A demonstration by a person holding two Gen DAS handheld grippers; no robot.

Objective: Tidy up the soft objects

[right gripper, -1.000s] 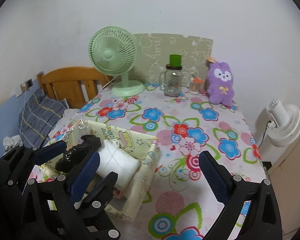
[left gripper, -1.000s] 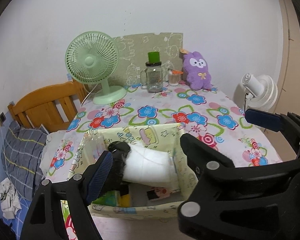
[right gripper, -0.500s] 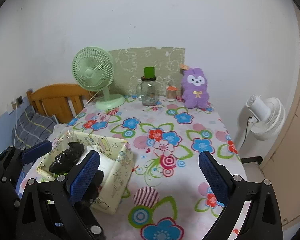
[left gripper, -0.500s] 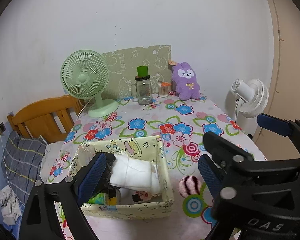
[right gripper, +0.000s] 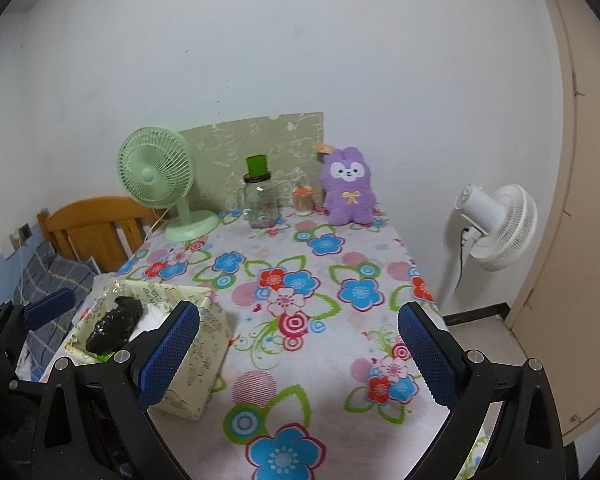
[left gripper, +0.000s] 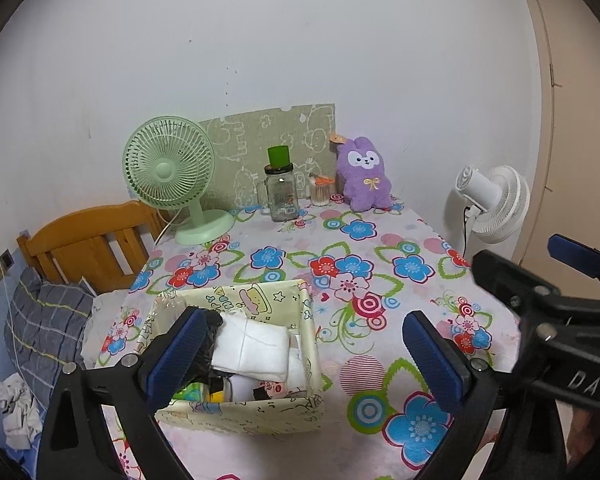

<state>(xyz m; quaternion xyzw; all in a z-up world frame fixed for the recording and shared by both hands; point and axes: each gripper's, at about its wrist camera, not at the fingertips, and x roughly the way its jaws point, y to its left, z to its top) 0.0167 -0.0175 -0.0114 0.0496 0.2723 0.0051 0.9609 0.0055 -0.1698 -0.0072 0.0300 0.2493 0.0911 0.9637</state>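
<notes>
A cream cartoon-print fabric box [left gripper: 260,408] stands on the near left of the floral table [left gripper: 380,248]. In it lie a folded white cloth [left gripper: 252,350], a crumpled black soft item [right gripper: 114,330] and some small packets. My left gripper [left gripper: 304,356] hovers above and behind the box. Its jaws are opening wide, and nothing is pressed between the blue pads [left gripper: 176,354]. My right gripper [right gripper: 300,354] is open over bare tablecloth to the right of the box [right gripper: 196,360]. A purple plush rabbit [left gripper: 364,176] sits upright at the table's far edge.
At the back stand a green desk fan [left gripper: 170,172], a glass jar with a green lid [left gripper: 281,192] and a small jar [left gripper: 320,192]. A white floor fan [left gripper: 492,204] stands right of the table. A wooden headboard [left gripper: 88,240] and a plaid pillow [left gripper: 44,320] are on the left.
Both grippers have drawn back from the box and risen a little. The left jaws have widened away from the white cloth, which stays in the box.
</notes>
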